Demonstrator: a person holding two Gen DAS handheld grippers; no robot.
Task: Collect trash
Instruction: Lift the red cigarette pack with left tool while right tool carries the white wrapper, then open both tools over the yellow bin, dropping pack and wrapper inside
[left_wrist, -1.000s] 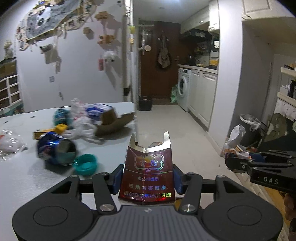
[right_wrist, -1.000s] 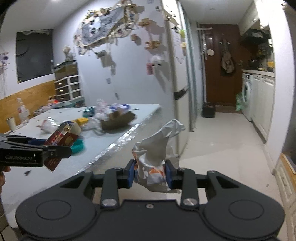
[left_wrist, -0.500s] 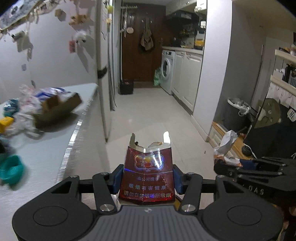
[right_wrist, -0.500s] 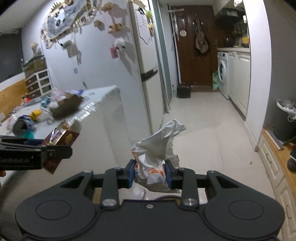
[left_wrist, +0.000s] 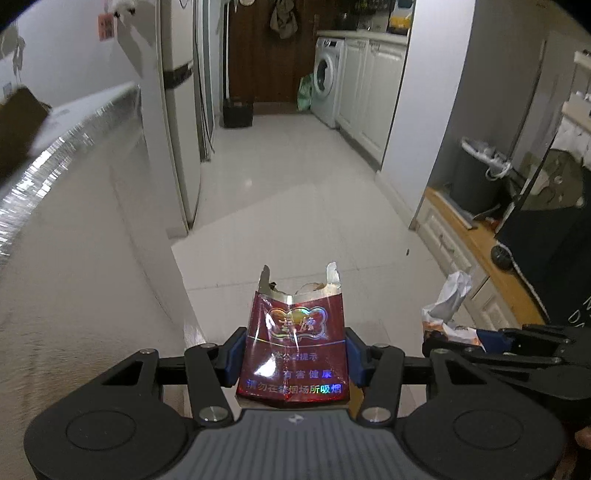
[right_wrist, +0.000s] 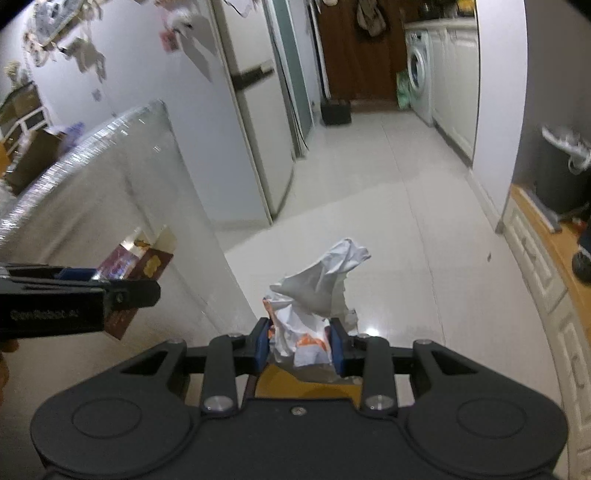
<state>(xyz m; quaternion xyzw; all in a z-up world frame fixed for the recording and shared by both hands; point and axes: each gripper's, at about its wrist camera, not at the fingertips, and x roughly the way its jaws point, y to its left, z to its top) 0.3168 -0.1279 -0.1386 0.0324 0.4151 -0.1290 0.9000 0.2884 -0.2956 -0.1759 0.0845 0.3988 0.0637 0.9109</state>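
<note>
You carry two pieces of trash: your left gripper (left_wrist: 293, 358) clamps one red cigarette pack (left_wrist: 295, 336) at lower centre; your right gripper (right_wrist: 300, 347) pinches one crumpled wrapper (right_wrist: 314, 302), both held level over the floor.

floor (left_wrist: 295, 177): white tile | fridge (left_wrist: 181, 110) left | washing machine (left_wrist: 327, 81) far right
</note>
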